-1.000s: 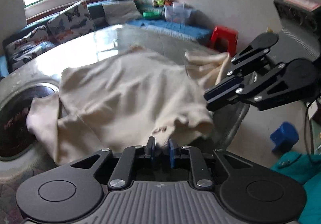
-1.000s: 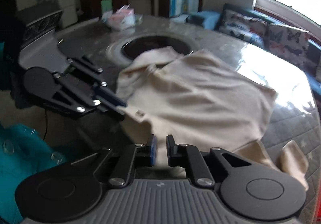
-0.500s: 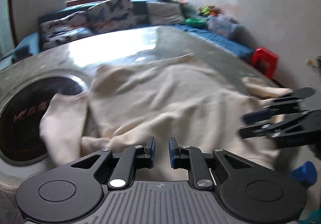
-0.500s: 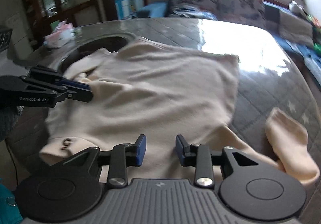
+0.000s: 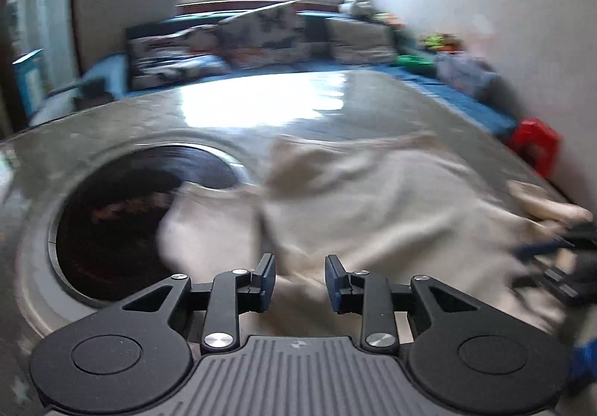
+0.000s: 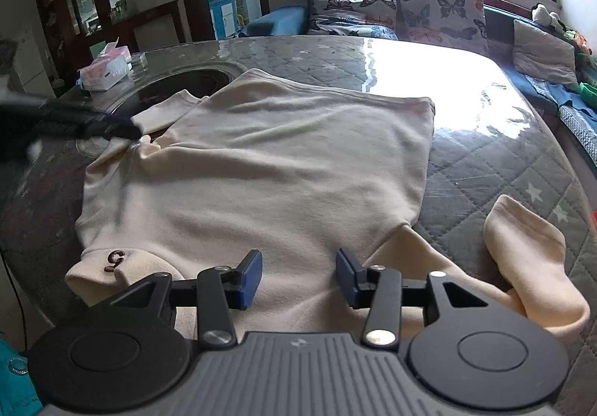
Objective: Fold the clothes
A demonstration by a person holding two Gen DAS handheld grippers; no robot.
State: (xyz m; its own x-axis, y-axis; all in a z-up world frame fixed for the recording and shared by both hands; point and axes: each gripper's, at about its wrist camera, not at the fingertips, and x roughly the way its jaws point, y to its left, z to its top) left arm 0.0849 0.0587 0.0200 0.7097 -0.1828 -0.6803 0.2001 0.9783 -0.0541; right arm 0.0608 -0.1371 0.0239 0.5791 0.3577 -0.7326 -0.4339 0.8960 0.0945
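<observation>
A cream sweatshirt [image 6: 283, 162] lies spread on the quilted table top [image 6: 485, 162], collar edge with a dark mark [image 6: 115, 257] hanging at the near rim. One sleeve [image 6: 522, 252] is bent over at the right, the other [image 5: 209, 214] reaches onto the dark round inset [image 5: 123, 222]. My right gripper [image 6: 298, 280] hovers over the near hem, jaws opening, no cloth pinched between the pads. My left gripper [image 5: 300, 281] is blurred, jaws also opening above the cloth near the left sleeve; the right wrist view shows this left gripper [image 6: 123, 127] beside that sleeve.
A pink tissue box [image 6: 106, 71] stands at the table's far left. A sofa with butterfly cushions [image 6: 403, 18] runs behind the table under the window. A red stool [image 5: 537, 143] stands by the wall. Teal fabric [image 6: 15, 390] lies below the near table edge.
Both grippers held the sweatshirt's near edge a second ago and have let go, jaws spreading. The garment has settled flat. My left gripper has swung left toward the sleeve by the round inset.
</observation>
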